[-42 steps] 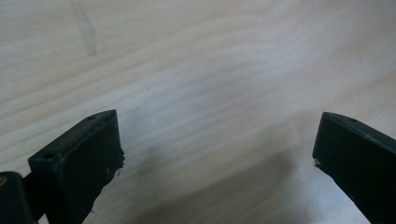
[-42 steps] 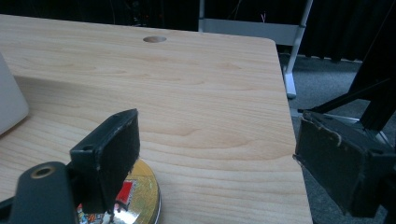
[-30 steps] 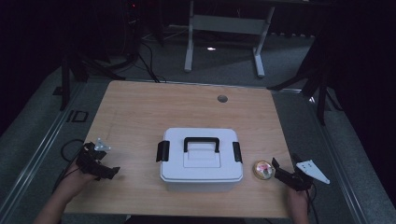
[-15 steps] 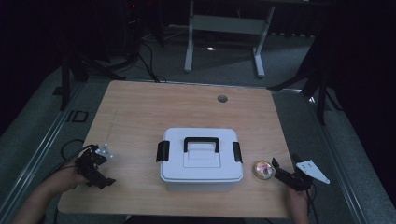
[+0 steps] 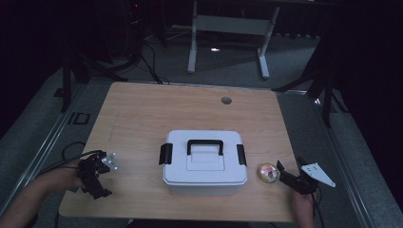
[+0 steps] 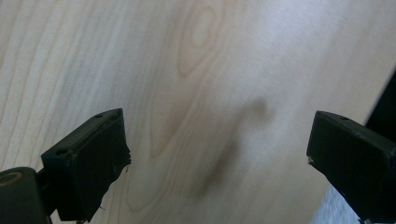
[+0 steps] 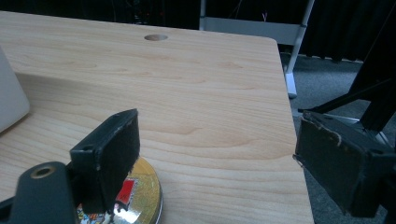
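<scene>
One round tin, beside right hand-held gripper

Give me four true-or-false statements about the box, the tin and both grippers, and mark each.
1. The white plastic box with a black handle has its lid on. True.
2. The small round gold tin sits on top of the box. False: it lies on the light wooden table, right of the box.
3. The right gripper is open, near the tin. True.
4. The left gripper clamps the box handle. False: it is open over bare table.
</scene>
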A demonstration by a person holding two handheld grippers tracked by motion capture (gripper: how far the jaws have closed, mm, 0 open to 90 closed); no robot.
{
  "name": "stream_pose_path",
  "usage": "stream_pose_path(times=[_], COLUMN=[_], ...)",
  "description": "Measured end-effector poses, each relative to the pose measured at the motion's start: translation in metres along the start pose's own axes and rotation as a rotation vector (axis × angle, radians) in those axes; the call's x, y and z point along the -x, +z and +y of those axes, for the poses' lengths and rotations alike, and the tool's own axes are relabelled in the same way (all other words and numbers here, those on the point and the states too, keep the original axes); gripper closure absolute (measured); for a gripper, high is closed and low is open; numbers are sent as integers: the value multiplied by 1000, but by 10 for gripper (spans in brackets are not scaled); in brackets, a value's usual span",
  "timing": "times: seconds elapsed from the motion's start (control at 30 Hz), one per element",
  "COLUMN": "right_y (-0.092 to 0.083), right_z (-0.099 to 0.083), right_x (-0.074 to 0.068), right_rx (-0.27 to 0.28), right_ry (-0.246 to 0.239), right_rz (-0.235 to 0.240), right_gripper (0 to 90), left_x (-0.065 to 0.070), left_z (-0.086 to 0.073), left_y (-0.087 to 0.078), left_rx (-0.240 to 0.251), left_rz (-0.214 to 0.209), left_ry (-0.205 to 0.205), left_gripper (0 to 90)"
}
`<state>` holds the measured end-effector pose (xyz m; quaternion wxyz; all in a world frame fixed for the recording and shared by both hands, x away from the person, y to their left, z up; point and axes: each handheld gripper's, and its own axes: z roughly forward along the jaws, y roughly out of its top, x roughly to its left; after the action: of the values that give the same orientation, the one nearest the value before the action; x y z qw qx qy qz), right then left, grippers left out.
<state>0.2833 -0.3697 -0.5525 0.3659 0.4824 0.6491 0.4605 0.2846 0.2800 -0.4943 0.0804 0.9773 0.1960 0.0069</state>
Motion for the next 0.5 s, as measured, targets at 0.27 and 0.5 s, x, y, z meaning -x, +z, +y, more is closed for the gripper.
stream_pose_path(times=[0.27, 0.5], right_y=[0, 0], right_z=[0, 0], right_x=[0, 0], right_rx=[0, 2], right_ry=[0, 0], right_rz=[1, 1], right_gripper=[135, 134], left_x=[4, 3], left_z=[15, 30], left_y=[-11, -26], left_rx=[-75, -90], left_rz=[-22, -41], left_ry=[-4, -68], left_gripper=[44, 44])
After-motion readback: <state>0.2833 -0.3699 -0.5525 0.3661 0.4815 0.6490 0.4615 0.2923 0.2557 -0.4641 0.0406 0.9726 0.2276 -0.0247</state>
